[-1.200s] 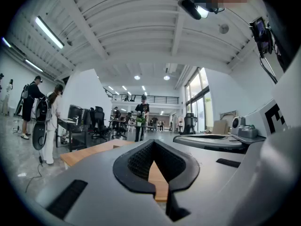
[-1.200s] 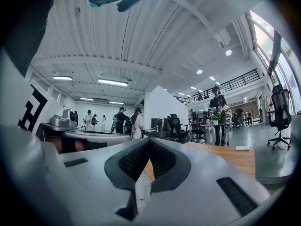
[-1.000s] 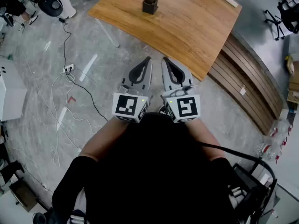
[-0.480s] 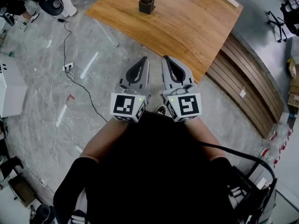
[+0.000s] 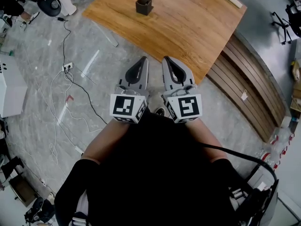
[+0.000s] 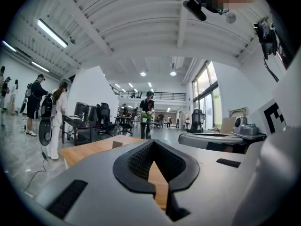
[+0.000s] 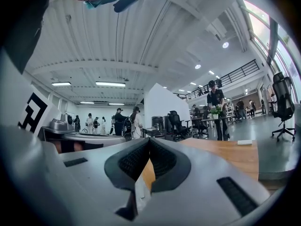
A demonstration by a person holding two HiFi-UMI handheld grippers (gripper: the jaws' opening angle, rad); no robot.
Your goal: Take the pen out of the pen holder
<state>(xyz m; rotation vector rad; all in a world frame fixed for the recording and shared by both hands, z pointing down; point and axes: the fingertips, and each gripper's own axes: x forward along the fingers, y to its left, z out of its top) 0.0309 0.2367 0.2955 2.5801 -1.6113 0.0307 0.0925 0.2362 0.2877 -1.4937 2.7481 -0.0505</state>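
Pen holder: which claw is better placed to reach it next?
Left, narrowly. The pen holder stands almost straight ahead of the left claw; the right claw points beside it. Both are shut and empty.

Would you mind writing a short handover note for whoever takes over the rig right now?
Left gripper: shut, nothing between its fingers, held close to the body above the floor.
Right gripper: shut and empty, side by side with the left.
Pen holder: upright on the wooden table, well ahead of both grippers. The pen itself is too small to make out from here.
Done: nothing yet; neither gripper is at the pen holder.
Left: step up to the table, open one gripper, grip the pen and lift it out of the pen holder.
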